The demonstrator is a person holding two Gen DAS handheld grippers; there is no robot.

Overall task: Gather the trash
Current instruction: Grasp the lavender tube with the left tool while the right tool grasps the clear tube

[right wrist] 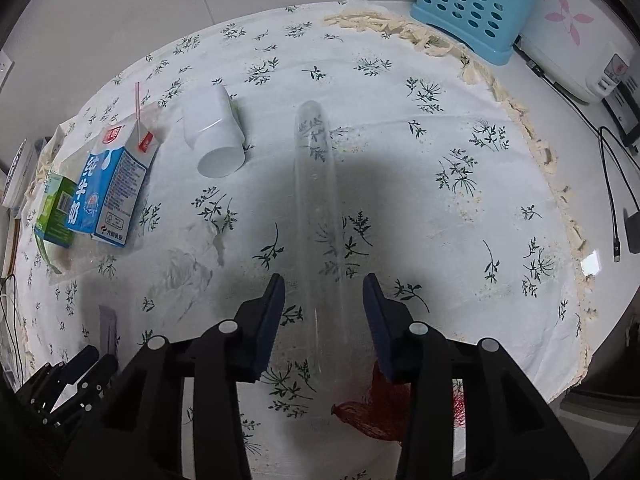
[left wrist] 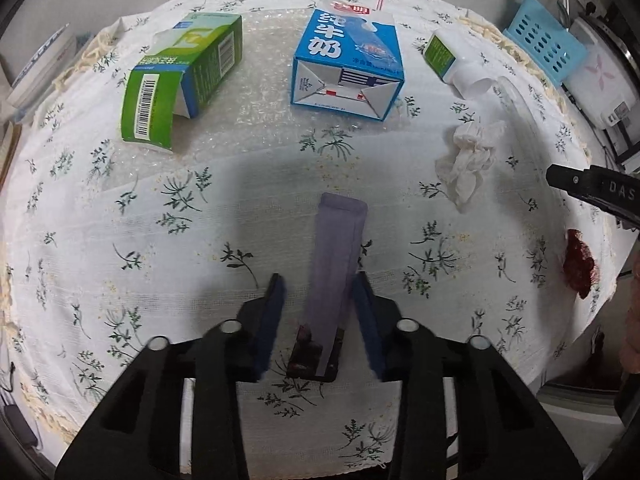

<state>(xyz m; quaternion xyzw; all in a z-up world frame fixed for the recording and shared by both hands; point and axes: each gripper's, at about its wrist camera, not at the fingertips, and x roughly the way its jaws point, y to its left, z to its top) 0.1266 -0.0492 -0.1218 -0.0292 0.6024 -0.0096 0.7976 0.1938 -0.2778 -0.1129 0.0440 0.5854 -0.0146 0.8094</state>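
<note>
My left gripper (left wrist: 319, 294) is open with its jaws on either side of a long purple wrapper (left wrist: 335, 264) lying on the floral tablecloth. Beyond it lie a green carton (left wrist: 188, 68), a blue milk carton (left wrist: 346, 68), a white bottle (left wrist: 456, 60) and crumpled tissue (left wrist: 470, 156). My right gripper (right wrist: 324, 296) is open, its jaws straddling a clear plastic tube (right wrist: 320, 216) lying on the cloth. A red net (right wrist: 380, 404) lies under its right finger. The milk carton (right wrist: 110, 188), a white cup (right wrist: 216, 136) and the green carton (right wrist: 54, 212) lie to the left.
A blue perforated basket (right wrist: 468, 8) and a white appliance (right wrist: 580, 36) stand beyond the table's far right edge. Cables (right wrist: 612, 184) lie at the right. The table edge runs close along the near side. The right gripper's tip shows in the left wrist view (left wrist: 592, 188).
</note>
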